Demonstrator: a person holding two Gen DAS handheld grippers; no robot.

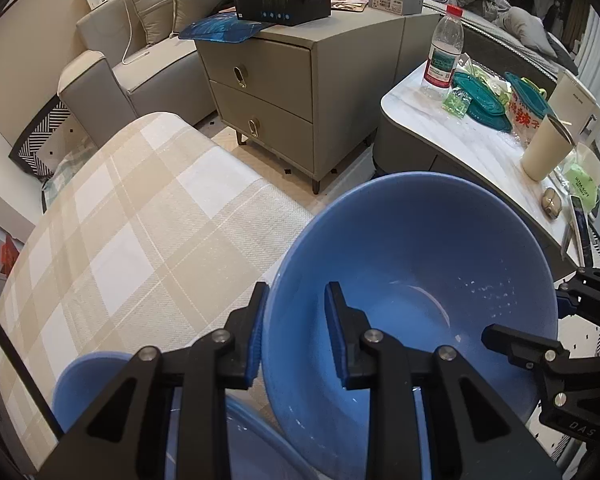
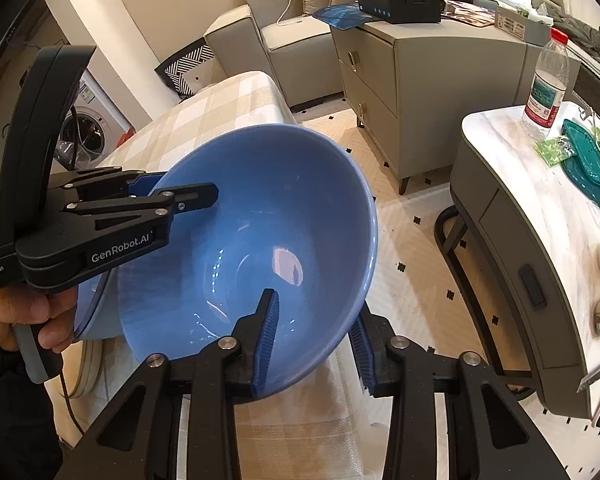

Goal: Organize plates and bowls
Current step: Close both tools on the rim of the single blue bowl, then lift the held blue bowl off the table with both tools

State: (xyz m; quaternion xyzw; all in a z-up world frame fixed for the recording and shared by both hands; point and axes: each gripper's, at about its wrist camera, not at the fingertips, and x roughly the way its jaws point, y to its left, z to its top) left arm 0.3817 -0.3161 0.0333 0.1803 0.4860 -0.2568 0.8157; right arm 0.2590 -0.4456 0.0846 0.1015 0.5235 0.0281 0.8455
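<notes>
Both the left gripper (image 1: 296,332) and right gripper (image 2: 314,344) straddle the tilted blue bowl's (image 1: 412,280) rim, jaws narrowed, seemingly clamped; stacking onto the blue dishes (image 1: 88,384) below the left gripper remains.

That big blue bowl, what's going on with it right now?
A person is handling the large glossy blue bowl with two handheld grippers at once. The left gripper straddles one side of its rim, and the right gripper straddles the opposite side, one finger inside and one outside each. The bowl is tilted above the beige checked tablecloth. More blue dishes sit beneath the left gripper.
</notes>
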